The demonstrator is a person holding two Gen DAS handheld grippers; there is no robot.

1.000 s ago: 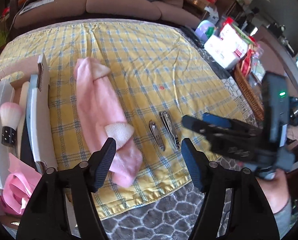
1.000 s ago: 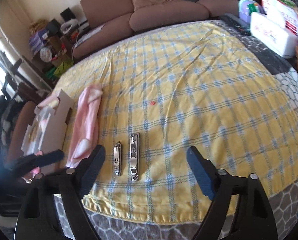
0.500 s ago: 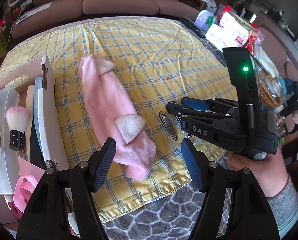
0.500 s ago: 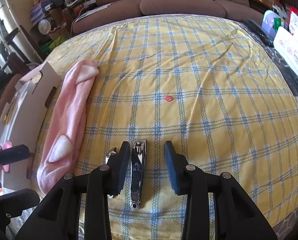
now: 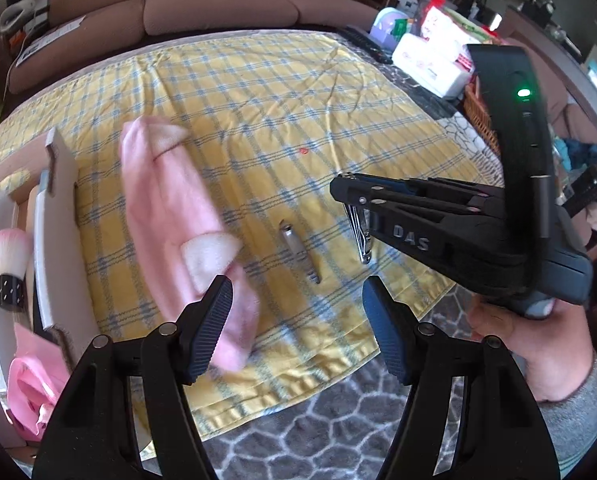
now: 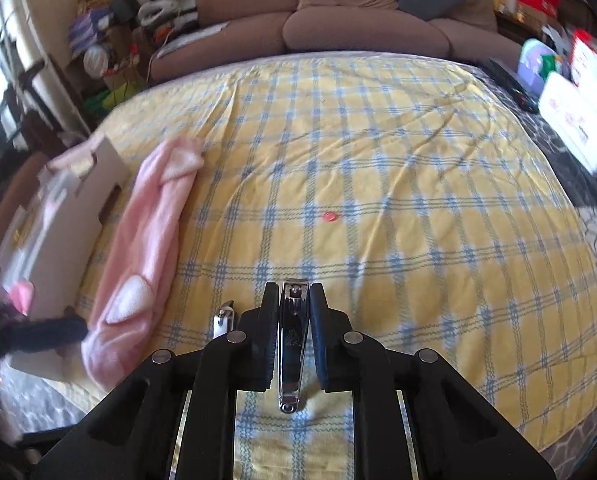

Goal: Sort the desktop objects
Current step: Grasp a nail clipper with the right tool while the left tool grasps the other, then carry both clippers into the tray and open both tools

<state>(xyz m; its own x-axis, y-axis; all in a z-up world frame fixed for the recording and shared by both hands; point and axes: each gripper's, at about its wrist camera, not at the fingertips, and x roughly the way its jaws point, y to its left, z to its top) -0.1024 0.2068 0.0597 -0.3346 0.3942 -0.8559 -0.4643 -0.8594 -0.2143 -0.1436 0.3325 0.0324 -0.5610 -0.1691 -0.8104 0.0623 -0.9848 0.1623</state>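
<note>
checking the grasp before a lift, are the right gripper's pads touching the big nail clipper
Touching. In the right wrist view the right gripper is closing, its pads flush against both sides of the large nail clipper.

R gripper (image 6: 294, 332) is closing on the large nail clipper (image 6: 292, 344), pads pressing both its sides, clipper lying lengthwise on the yellow plaid cloth (image 6: 378, 200). Small nail clipper (image 6: 223, 317) is sitting just beside at 9 o'clock. Pink towel (image 6: 146, 240) is stretching toward 10 o'clock, white box (image 6: 58, 232) lying beyond it.
</note>
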